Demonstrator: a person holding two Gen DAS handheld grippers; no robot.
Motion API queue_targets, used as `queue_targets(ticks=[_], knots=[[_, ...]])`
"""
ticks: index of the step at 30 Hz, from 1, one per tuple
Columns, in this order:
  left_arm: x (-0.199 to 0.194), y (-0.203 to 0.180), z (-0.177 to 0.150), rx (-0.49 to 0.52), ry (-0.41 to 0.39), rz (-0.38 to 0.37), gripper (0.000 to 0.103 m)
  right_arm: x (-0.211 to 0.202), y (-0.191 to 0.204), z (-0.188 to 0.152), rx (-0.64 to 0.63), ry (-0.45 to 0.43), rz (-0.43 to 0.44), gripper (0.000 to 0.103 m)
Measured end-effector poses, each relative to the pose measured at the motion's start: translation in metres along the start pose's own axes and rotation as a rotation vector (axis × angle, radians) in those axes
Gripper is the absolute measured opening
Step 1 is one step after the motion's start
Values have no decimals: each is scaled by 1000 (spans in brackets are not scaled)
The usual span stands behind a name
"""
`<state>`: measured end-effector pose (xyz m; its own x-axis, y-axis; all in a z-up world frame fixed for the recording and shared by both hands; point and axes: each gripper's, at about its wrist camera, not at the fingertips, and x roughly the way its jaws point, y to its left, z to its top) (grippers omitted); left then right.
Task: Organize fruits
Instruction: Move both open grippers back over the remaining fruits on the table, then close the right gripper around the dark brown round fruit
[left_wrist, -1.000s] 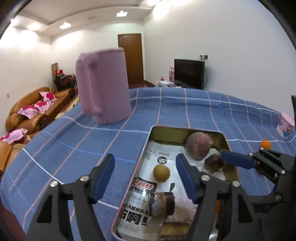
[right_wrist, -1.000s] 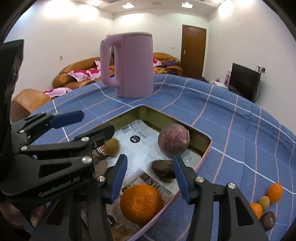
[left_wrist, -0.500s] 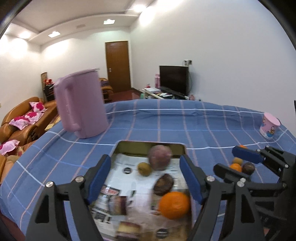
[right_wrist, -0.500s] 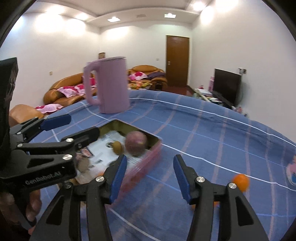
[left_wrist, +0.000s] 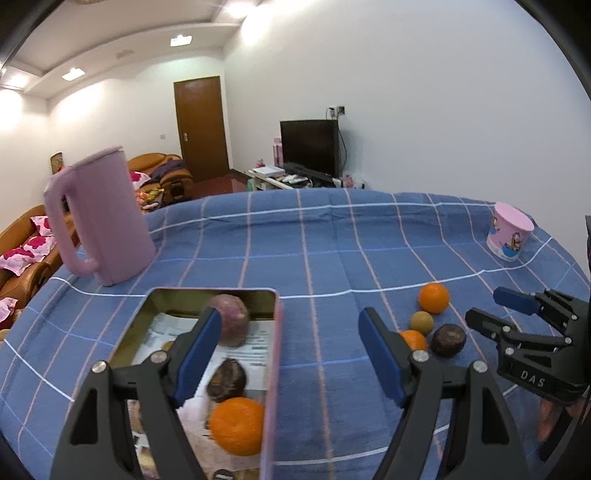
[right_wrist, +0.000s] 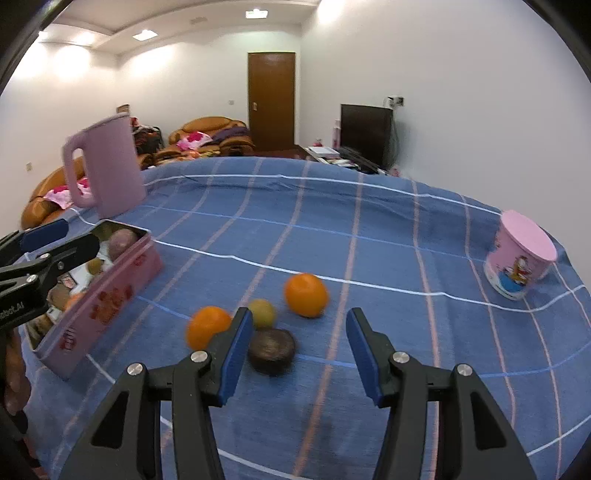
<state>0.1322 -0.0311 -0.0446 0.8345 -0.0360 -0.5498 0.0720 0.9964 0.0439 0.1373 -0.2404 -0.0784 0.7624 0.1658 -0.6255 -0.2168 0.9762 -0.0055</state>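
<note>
A pink tin (left_wrist: 272, 354) lined with printed paper holds an orange (left_wrist: 238, 424), a dark fruit (left_wrist: 226, 380) and a purple round fruit (left_wrist: 231, 319). My left gripper (left_wrist: 290, 350) hangs open and empty over the tin's right wall. Loose on the blue checked cloth lie a large orange (right_wrist: 306, 294), a yellow-green fruit (right_wrist: 261, 313), a smaller orange (right_wrist: 207, 326) and a dark passion fruit (right_wrist: 271, 347). My right gripper (right_wrist: 300, 354) stands open just short of them, its left finger beside the dark fruit, with no contact visible. The tin (right_wrist: 99, 295) and left gripper (right_wrist: 79, 233) show at its left.
A tall pink kettle (left_wrist: 99, 221) stands behind the tin at the far left. A pink cartoon cup (right_wrist: 519, 254) sits near the table's right edge. The right gripper (left_wrist: 484, 306) shows at the right of the left wrist view. Sofas, a door and a television lie beyond.
Both grippers swung right, away from the tin's middle. The right gripper left the orange lying in the tin and now faces the loose fruit. The left jaws stand a little wider.
</note>
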Motion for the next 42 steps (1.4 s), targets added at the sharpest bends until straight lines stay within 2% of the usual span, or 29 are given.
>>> queue_targets(ticks=[8,24,25,27,31,35,42], knots=[[10,-17,2,49,10,-9,79,17,10,-3,-29,67,30,55],[20,-27,1,74,38,-30,79,48,23,-8,-51,197,69,54],[21,-29,0,79,42,-31,79,48,23,-8,-53,200,72,50],[22,-31,-1,87,48,-34,79,46,22,-9,-47,193,81,40],[27,-35,-2,94,65,-49,79,39,16,-9,-13,168,91,40],[33,-41,-3,94,90,-79,79,30,3,-10,46,127,53,39],[36,-55,-7,123,113,-116,79,23,-10,-12,84,111,12,40]])
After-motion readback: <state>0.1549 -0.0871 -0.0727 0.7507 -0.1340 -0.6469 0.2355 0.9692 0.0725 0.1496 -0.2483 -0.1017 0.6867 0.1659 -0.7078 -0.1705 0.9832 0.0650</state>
